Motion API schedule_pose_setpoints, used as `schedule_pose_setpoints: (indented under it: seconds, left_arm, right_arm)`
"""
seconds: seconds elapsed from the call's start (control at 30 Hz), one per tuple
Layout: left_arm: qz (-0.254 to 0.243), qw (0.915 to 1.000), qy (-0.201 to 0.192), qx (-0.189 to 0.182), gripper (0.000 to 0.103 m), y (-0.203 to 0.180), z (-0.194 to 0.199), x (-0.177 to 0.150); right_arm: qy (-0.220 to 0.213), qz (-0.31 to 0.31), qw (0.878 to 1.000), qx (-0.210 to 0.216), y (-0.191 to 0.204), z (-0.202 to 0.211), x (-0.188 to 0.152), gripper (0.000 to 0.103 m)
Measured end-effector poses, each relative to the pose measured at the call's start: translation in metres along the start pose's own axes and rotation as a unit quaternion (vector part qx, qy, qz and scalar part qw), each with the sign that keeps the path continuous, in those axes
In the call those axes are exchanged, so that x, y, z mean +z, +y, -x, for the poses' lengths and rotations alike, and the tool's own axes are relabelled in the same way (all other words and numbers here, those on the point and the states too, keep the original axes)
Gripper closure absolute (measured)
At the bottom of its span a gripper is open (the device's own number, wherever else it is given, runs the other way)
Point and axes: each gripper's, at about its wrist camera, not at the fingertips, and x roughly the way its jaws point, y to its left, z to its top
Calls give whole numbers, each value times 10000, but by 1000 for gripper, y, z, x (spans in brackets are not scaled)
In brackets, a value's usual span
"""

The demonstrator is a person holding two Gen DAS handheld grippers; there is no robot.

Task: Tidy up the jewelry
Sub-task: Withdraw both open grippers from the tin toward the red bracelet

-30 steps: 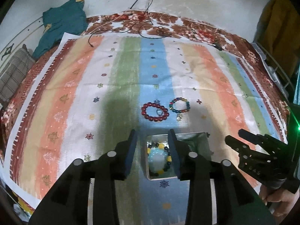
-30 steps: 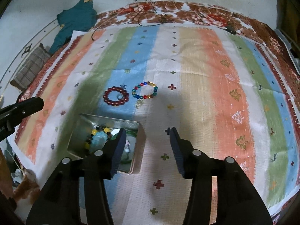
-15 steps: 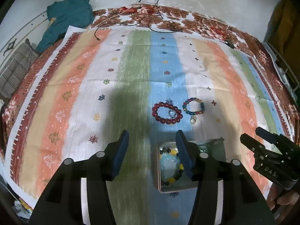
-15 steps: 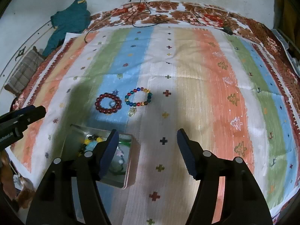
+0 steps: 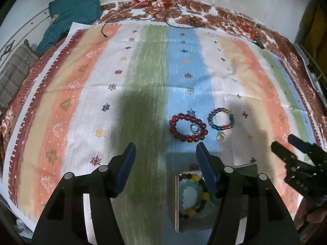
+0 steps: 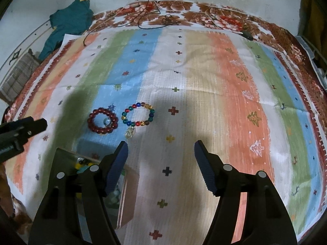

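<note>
A dark red bead bracelet (image 5: 188, 129) (image 6: 102, 120) and a multicoloured bead bracelet (image 5: 221, 119) (image 6: 138, 114) with a clear charm lie side by side on the striped cloth (image 5: 143, 77). A metal tin (image 5: 179, 214) (image 6: 63, 159) nearer me holds a pale blue bracelet and a dark-and-yellow bead bracelet (image 5: 194, 196). My left gripper (image 5: 165, 153) is open and empty, above the cloth just short of the red bracelet, its right finger over the tin. My right gripper (image 6: 161, 149) is open and empty, right of the tin; it also shows in the left wrist view (image 5: 294, 149).
A teal garment (image 5: 71, 12) and a checked cushion (image 5: 14, 71) lie at the far left. Black cables (image 5: 173, 10) trail across the floral bedspread (image 5: 204, 14) at the back. A wall stands behind the bed.
My left gripper has opened wide and shifted left, off the tin. My right gripper has also opened wider and pulled back slightly. The bracelets have not moved.
</note>
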Motion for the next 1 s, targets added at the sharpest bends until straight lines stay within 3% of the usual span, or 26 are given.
schedule_pose_setpoints:
  seconds: [0.47, 1.0]
  left_arm:
    - [-28, 9997, 249, -56, 41, 2, -36, 18]
    - [-187, 9974, 644, -260, 41, 2, -80, 32]
  right_arm:
    - [181, -37, 9998, -8, -2, -33, 18, 28]
    - [387, -32, 9992, -42, 0, -70, 33, 28]
